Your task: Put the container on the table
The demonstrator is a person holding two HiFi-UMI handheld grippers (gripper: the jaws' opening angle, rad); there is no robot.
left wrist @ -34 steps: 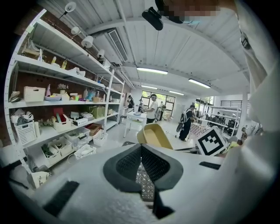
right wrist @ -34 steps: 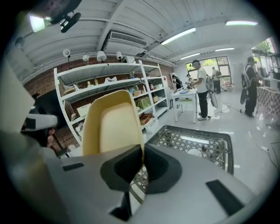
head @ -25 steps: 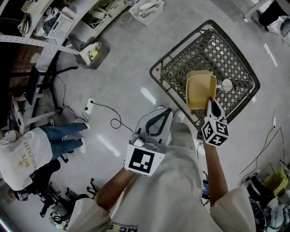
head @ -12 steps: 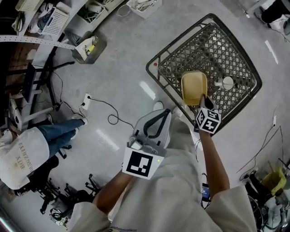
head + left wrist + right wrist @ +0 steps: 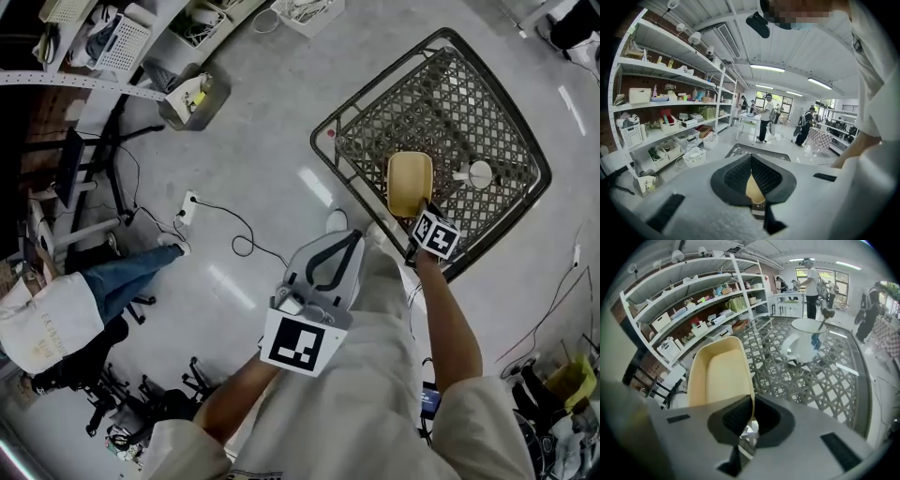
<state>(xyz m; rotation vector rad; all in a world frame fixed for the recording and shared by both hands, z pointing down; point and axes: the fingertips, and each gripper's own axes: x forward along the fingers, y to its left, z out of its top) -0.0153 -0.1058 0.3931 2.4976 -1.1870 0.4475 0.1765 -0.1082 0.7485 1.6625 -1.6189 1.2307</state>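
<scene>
Container (image 5: 410, 183) mouth-up, lengthwise along right gripper (image 5: 751, 411)

Cream on dark lattice
The pale yellow container (image 5: 410, 183) is showing against the dark grey lattice-patterned tabletop (image 5: 441, 98); beside the container, a white dish (image 5: 480, 173) is gleaming.

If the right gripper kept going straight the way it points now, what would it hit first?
Likely the dark lattice tabletop, with the beige plastic container clamped in the right gripper touching down first; the remaining gap is hard to judge.
</scene>
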